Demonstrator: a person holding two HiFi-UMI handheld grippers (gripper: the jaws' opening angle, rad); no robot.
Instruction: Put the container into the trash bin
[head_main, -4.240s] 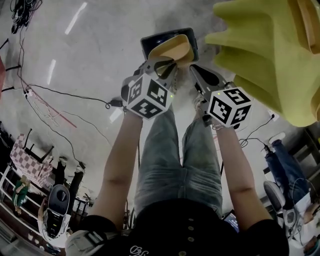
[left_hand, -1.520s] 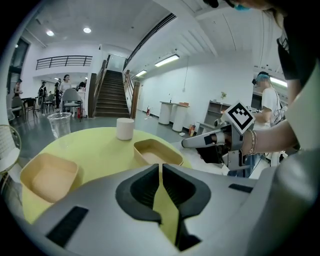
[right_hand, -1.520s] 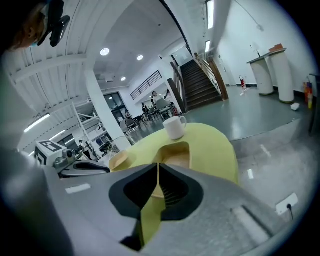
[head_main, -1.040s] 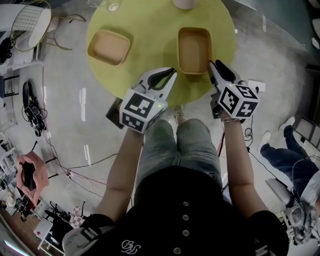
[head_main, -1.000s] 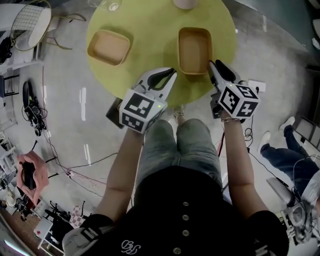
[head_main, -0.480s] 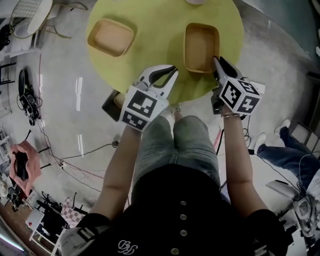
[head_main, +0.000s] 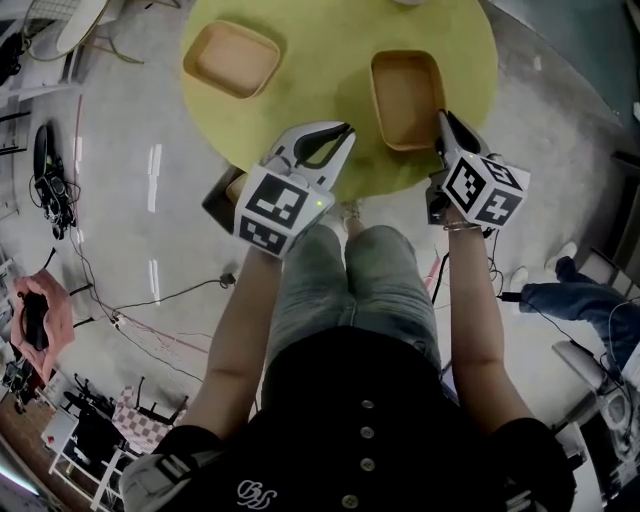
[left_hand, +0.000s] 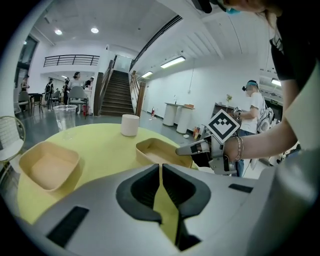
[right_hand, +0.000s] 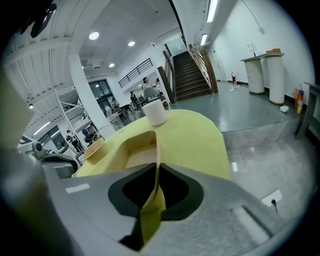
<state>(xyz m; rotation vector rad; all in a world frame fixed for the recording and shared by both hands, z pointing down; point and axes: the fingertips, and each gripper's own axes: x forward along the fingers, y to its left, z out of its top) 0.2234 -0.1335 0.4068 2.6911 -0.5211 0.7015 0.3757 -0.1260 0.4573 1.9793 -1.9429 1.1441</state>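
Note:
A tan rectangular container lies on the round yellow table, at its near right. My right gripper is at the container's near right corner. Its jaws are closing, and in the right gripper view the container's thin side wall runs between them, pinched. My left gripper hovers over the table's near edge, left of the container, shut with nothing in it. In the left gripper view the container has the right gripper at its rim.
A second tan container sits at the table's far left. A white cup and a clear plastic cup stand at the far side. A dark bin shows partly under the table's near left edge. Cables cross the floor at left.
The right gripper's jaws have come together on the container's near right wall. Both hands have stayed about where they were; the head view has shifted slightly.

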